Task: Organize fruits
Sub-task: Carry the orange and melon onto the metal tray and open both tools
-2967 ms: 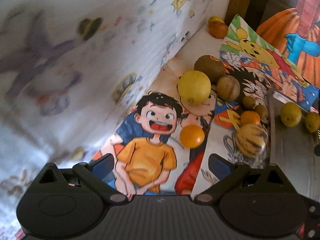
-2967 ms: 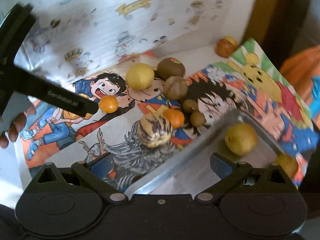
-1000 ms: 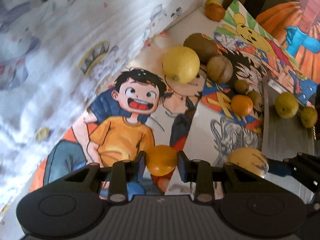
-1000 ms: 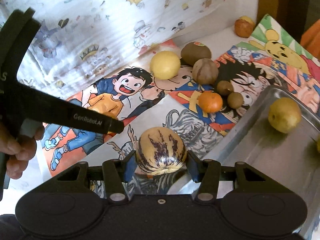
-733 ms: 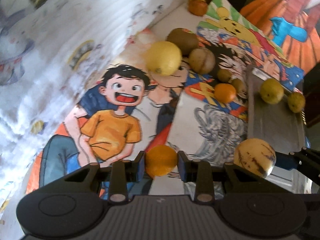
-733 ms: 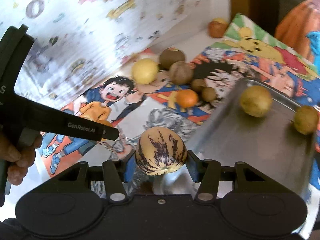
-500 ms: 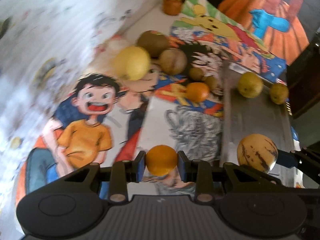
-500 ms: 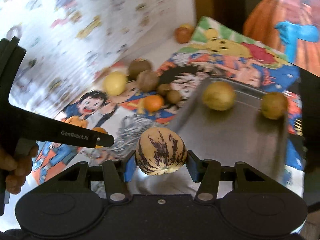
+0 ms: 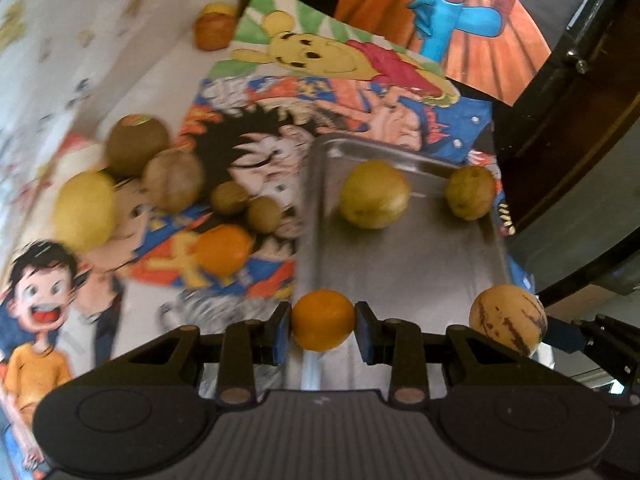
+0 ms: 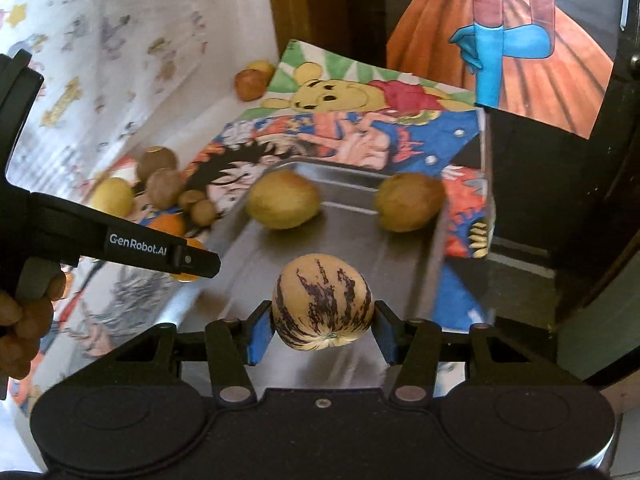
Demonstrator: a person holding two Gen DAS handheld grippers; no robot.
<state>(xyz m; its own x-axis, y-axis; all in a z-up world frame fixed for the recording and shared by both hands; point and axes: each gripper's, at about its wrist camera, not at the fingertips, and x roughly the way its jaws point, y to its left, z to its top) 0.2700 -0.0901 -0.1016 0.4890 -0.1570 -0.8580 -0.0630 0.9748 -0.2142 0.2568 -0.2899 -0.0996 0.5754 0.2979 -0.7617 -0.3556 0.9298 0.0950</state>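
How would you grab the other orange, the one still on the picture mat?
Grip the loose orange across its round middle, coming from above. The two small brown fruits sit close behind it, so put the fingers on its free left and right sides.

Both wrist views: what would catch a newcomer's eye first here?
Each gripper carries a fruit over the metal tray: the left gripper is shut on a small orange, and the right gripper on a purple-streaked yellow melon. Two yellowish fruits lie at the tray's far end, and more fruit sits on the bright cartoon posters to its left.
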